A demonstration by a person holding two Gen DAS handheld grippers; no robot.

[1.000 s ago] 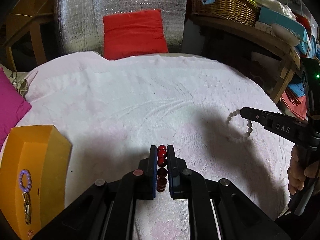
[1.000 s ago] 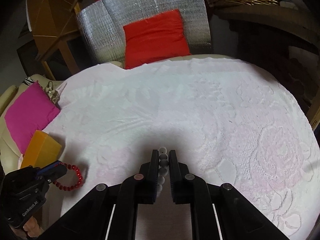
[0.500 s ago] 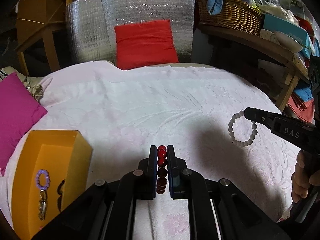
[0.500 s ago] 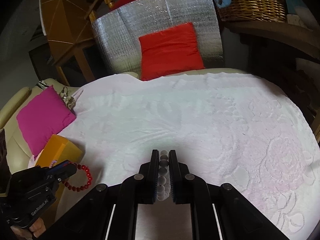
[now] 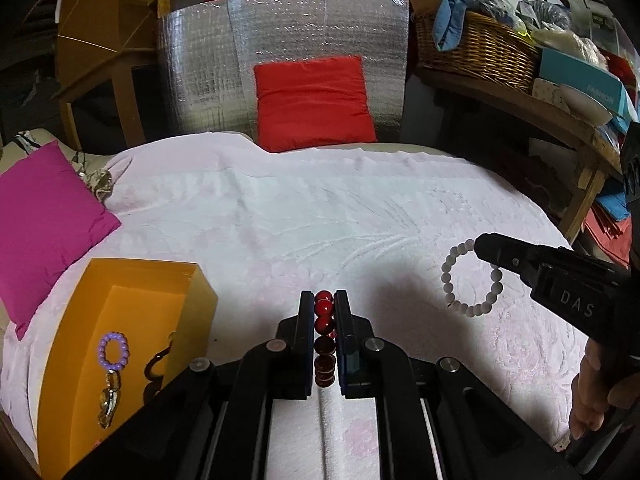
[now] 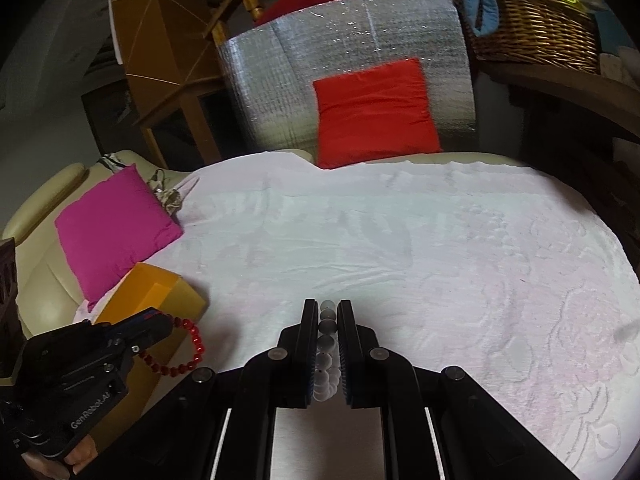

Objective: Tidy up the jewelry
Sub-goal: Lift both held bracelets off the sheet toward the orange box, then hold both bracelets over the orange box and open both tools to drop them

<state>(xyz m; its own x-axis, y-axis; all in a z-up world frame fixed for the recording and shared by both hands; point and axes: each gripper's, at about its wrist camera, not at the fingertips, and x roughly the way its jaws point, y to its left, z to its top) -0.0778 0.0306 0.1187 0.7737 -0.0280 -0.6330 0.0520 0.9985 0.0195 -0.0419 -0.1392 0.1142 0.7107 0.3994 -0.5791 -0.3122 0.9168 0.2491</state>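
We had the left gripper [image 5: 324, 304] pinched on the red beaded bracelet [image 5: 324, 320] and the right gripper [image 6: 328, 312] on the white beaded bracelet [image 6: 326, 344], both lifted clear, open orange jewelry box [image 5: 188, 280] waiting at nine o'clock, surely their destination.

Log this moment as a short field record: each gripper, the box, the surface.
left gripper: shut on red bead bracelet
right gripper: shut on white bead bracelet
orange box: open, on the white cloth, left side
box contents: purple bead ring, gold piece, dark item
bracelets: both held clear of the box
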